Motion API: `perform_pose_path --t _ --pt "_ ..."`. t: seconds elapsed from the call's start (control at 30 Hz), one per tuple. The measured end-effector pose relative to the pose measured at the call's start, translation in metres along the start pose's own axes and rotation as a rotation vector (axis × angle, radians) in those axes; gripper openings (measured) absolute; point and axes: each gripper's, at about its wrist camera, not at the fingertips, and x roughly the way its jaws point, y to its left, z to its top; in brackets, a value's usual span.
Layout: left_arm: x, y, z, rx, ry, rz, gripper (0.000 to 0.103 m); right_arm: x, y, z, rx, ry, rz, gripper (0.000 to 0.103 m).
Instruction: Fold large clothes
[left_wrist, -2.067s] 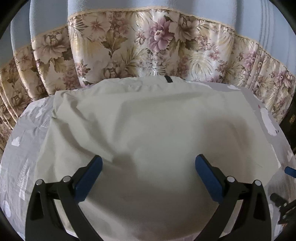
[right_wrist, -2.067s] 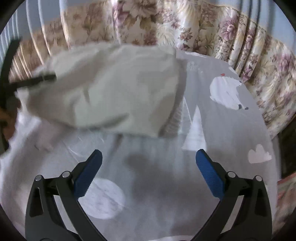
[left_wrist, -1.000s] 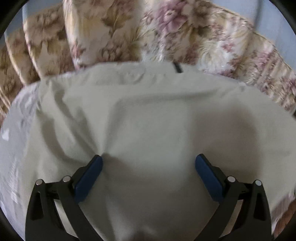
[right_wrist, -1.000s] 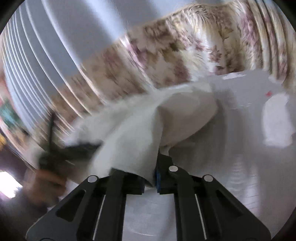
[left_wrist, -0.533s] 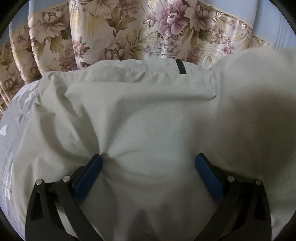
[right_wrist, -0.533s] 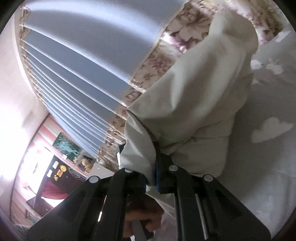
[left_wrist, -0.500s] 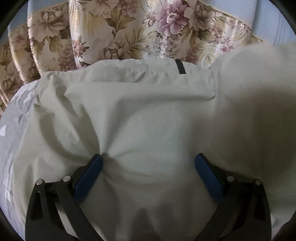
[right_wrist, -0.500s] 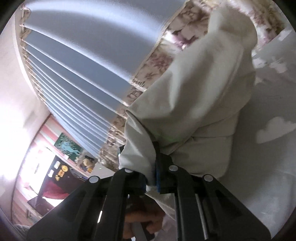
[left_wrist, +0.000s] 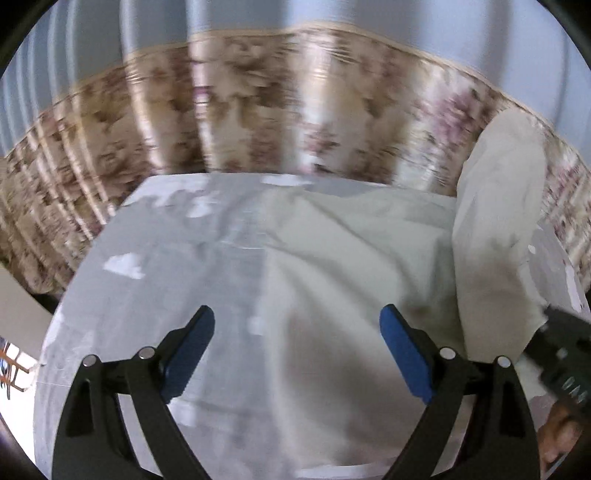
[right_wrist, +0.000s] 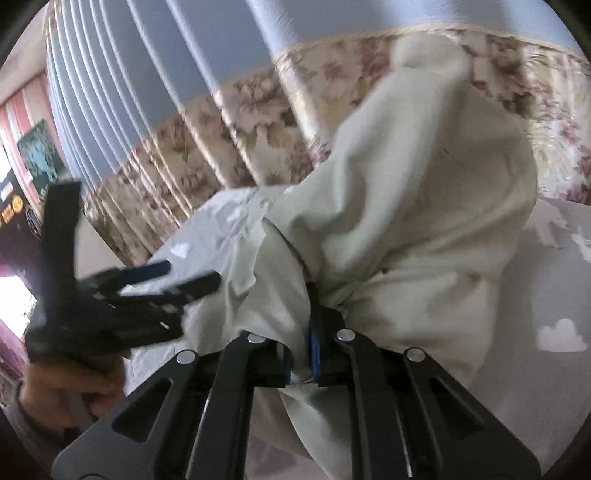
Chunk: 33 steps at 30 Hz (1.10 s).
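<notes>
My right gripper (right_wrist: 301, 363) has swung across, jaws clamped on the cream garment (left_wrist: 343, 280) and lifting one side into a fold. My left gripper (left_wrist: 297, 354) has come off the cloth, jaws apart and closing on nothing. The garment lies toward the bed's (left_wrist: 147, 280) right edge. No containers here.

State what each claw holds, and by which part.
Right claw is shut on a bunched edge of the cream garment. Left claw holds nothing, its jaws closing above the cloth.
</notes>
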Motion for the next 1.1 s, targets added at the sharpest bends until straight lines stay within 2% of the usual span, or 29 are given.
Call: perform_pose_path --t 0.13,0.23,0.3,0.43,0.5,0.6,0.77,0.87,0.9,0.93,1.0,1.03,1.1 --pt "-0.005 0.057 0.004 -0.109 -0.005 0.011 0.091 0.031 0.035 -0.016 -0.113 0.063 -0.086 0.008" --pt "-0.009 0.075 0.011 -0.121 -0.002 -0.078 0.091 0.035 0.044 -0.024 -0.156 0.065 -0.138 0.009" --pt "-0.013 0.068 0.016 -0.091 -0.020 -0.133 0.091 0.033 0.045 -0.027 -0.172 0.061 -0.146 0.009" --pt "-0.006 0.025 0.030 -0.005 -0.023 -0.227 0.091 0.030 0.042 -0.028 -0.165 0.034 -0.127 0.009" --pt "0.008 0.002 0.036 0.039 0.004 -0.248 0.091 0.031 0.044 -0.028 -0.162 0.028 -0.123 0.009" --pt "0.029 -0.021 0.040 0.048 0.055 -0.318 0.091 0.028 0.041 -0.031 -0.163 0.025 -0.112 0.009" --pt "0.064 -0.034 0.039 0.029 0.152 -0.267 0.093 0.025 0.037 -0.030 -0.149 0.040 -0.138 0.010" --pt "0.069 -0.042 0.038 0.052 0.152 -0.219 0.094 0.013 0.034 -0.027 -0.135 0.062 -0.149 0.017" --pt "0.070 -0.044 0.037 0.070 0.143 -0.194 0.094 0.008 0.032 -0.026 -0.125 0.065 -0.129 0.030" --pt "0.071 -0.044 0.036 0.076 0.141 -0.166 0.094 -0.003 0.031 -0.026 -0.111 0.066 -0.085 0.060" --pt "0.075 -0.038 0.034 0.048 0.153 -0.174 0.094 -0.019 0.033 -0.027 -0.124 0.045 -0.055 0.086" --pt "0.075 -0.033 0.033 0.035 0.158 -0.184 0.094 -0.033 0.036 -0.029 -0.151 0.012 -0.102 0.093" --pt "0.074 -0.027 0.031 0.027 0.160 -0.174 0.094 -0.052 0.027 -0.027 -0.139 -0.041 -0.148 0.096"
